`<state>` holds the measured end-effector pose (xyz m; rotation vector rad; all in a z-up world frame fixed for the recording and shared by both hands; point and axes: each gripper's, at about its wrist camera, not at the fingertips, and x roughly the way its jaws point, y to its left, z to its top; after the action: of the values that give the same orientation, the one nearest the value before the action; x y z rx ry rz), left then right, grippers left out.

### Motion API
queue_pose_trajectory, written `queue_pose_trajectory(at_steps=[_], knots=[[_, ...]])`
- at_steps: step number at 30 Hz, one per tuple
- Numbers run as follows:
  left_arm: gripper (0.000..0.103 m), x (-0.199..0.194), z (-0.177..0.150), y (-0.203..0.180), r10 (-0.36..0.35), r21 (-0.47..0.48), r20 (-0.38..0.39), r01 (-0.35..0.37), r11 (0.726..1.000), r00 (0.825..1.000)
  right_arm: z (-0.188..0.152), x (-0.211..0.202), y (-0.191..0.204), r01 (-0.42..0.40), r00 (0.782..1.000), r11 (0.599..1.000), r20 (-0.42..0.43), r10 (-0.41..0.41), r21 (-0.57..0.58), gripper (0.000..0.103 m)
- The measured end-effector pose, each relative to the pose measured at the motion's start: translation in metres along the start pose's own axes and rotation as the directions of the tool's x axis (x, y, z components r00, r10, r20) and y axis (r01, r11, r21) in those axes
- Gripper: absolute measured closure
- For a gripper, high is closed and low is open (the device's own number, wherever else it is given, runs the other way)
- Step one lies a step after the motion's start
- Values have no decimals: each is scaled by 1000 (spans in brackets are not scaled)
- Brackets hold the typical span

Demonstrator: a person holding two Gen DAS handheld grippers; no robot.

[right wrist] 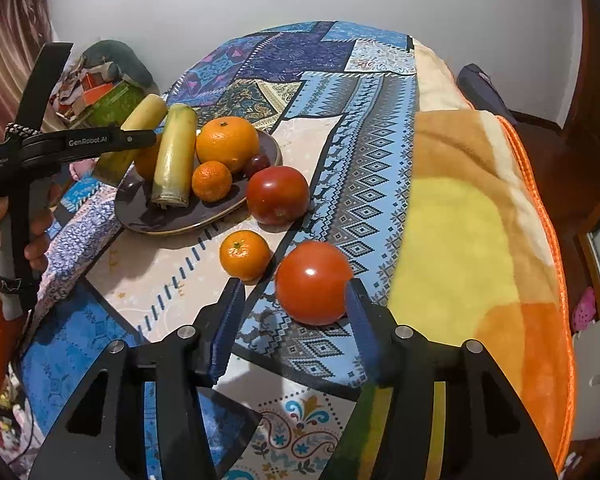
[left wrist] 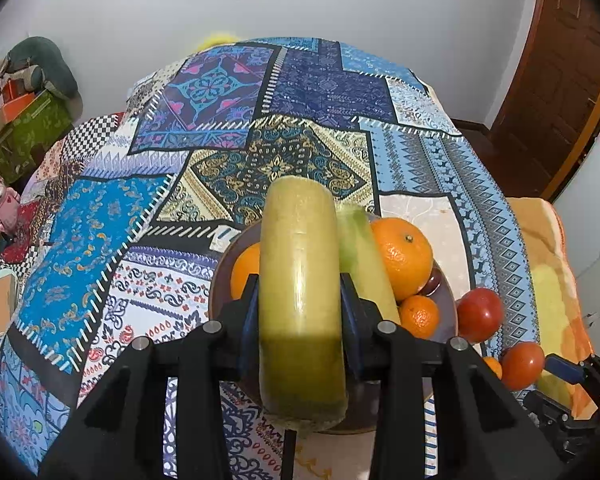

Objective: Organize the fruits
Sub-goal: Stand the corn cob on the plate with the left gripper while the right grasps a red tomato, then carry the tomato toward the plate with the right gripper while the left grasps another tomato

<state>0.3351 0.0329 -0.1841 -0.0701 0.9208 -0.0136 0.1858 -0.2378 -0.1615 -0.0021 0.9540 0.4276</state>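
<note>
At far left in the right wrist view, a person's hand (right wrist: 4,232) holds the left gripper (right wrist: 140,140) by its handle, an orange sleeve below it; the gripper's jaws are clamped on a yellow-green cut stalk (left wrist: 300,300), held above the dark plate (right wrist: 140,216). In the left wrist view both blue pads press the stalk's sides, stalk running lengthwise between them, darker green at the near end. On the plate, left to right: a second pale stalk (right wrist: 176,160) lying with its cut end toward the plate's near rim, a big orange (right wrist: 227,143) beside it, a small mandarin (right wrist: 212,181) in front of the orange, a dark reddish small fruit (right wrist: 258,164) at the plate's right edge; another orange is partly hidden behind the stalks. Just off the plate's right rim, a red tomato (right wrist: 278,195) sits on the patterned patchwork cloth (right wrist: 360,160). Nearer the camera, a loose mandarin (right wrist: 245,255) on the cloth. Right of it, a second tomato (right wrist: 314,282) resting on the cloth between the right gripper's (right wrist: 294,292) fingers; jaws apart, left pad clear of it, whether the right pad's tip touches its side I cannot tell, so not gripped. Far right, an orange-and-yellow fleece blanket (right wrist: 480,240) lies over the surface's right side.
</note>
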Motion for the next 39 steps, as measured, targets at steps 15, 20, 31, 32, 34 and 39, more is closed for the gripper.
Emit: queue_pose_trajectory(at_steps=[15,20,31,32,34,39], knots=[[66,-11,-8,-13,9,73,17,-11,997,1000,3,27,-10,13,999,1000,-49,-12,25,53],[65,-25,-9,-16,18,97,29,-21,995,999,4,28,-8,22,999,1000,-36,-21,18,57],[61,-58,-14,-39,-74,124,49,67,990,996,4,12,-10,4,1000,1000,19,-4,29,58],[61,-60,-14,-43,-87,128,49,80,988,995,5,11,-10,3,1000,1000,26,-3,28,58],[58,-60,-13,-54,-118,144,42,111,983,992,7,5,-10,-2,999,1000,43,0,27,58],[57,-46,-17,-85,-150,192,2,147,970,989,9,-2,-13,-10,998,999,67,8,33,58]])
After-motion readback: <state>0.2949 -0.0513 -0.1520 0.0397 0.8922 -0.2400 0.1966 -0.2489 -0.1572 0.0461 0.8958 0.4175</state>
